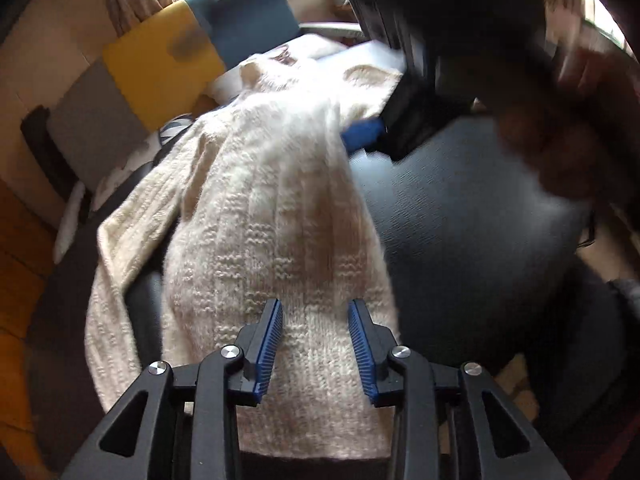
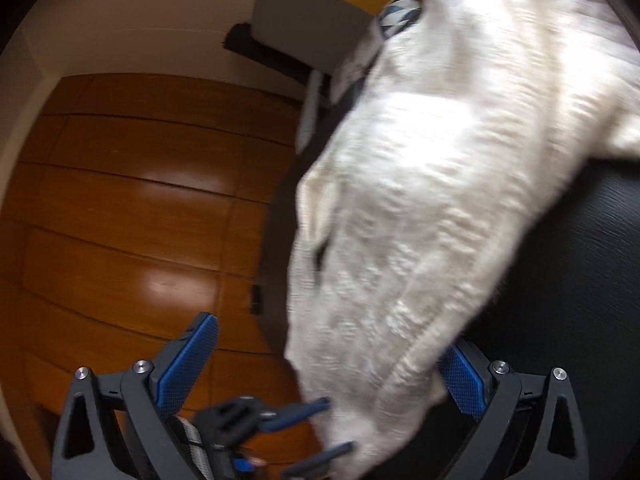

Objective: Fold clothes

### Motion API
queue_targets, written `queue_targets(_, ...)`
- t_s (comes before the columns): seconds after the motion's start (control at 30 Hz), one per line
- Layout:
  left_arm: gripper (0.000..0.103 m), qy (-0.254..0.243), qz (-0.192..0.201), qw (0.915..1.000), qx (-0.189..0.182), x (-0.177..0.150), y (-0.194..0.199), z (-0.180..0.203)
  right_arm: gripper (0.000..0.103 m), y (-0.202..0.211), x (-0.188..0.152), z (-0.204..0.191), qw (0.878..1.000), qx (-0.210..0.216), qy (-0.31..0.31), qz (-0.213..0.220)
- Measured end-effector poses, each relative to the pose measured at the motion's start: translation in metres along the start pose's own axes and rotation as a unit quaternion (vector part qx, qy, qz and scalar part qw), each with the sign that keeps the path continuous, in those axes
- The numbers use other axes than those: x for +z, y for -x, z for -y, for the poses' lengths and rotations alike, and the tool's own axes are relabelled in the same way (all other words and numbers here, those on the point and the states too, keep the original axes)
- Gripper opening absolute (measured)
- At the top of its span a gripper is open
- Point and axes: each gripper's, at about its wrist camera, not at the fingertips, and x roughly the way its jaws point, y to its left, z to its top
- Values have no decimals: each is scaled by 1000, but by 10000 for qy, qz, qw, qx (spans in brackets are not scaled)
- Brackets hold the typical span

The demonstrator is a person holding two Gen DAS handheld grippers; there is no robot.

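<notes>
Lying across the black worktop [image 1: 460,216], a cream knit sweater [image 1: 276,208] fills both views. Left hand-held gripper [image 1: 316,354] spread just above the sweater's hem, pads clear of the knit. Right hand-held gripper [image 2: 332,364] spread wide, sweater edge loose between its pads.

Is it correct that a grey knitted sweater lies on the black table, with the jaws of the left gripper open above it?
Only the colour is wrong. In the left wrist view the knitted sweater is cream-white, not grey. It does lie on the black table, and the left gripper hangs over it with its jaws open.
</notes>
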Motion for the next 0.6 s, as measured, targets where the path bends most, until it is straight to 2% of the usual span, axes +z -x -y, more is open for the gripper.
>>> queue_targets(0.1, 35, -288, -70, 9984, 474, 0, -10, 8, 103, -9, 7, -13, 9987, 502, -39, -122)
queue_targets(0.13, 30, -198, -32, 9993, 325, 0, -11, 4, 103, -12, 9, -17, 9980, 603, -38, -197)
queue_targets(0.17, 9, -108, 6, 9998, 175, 0, -12, 0, 103, -17, 12, -20, 9973, 682, -55, -273)
queue_targets(0.2, 1, -3, 40, 10000, 12, 1, -13, -4, 103, -23, 14, -23, 9966, 737, -87, -351)
queue_targets(0.27, 0, 692, 28, 9956, -626, 3, -16, -32, 103, -29, 22, -28, 9954, 815, -124, -486)
queue_targets(0.33, 0, 1450, 52, 9829, -1137, 2, -19, -66, 103, -34, 27, -31, 9951, 804, -98, -571)
queue_targets(0.4, 0, 2254, 76, 9611, -1595, -1, -22, -103, 103, -31, 31, -36, 9949, 804, -63, -609)
queue_targets(0.53, 0, 3152, -63, 9343, -1664, -7, -35, -155, 103, -21, 35, -43, 9951, 782, 54, -602)
queue_targets(0.6, 0, 3427, -208, 9221, -1785, -10, -45, -169, 103, -21, 38, -45, 9957, 692, 126, -610)
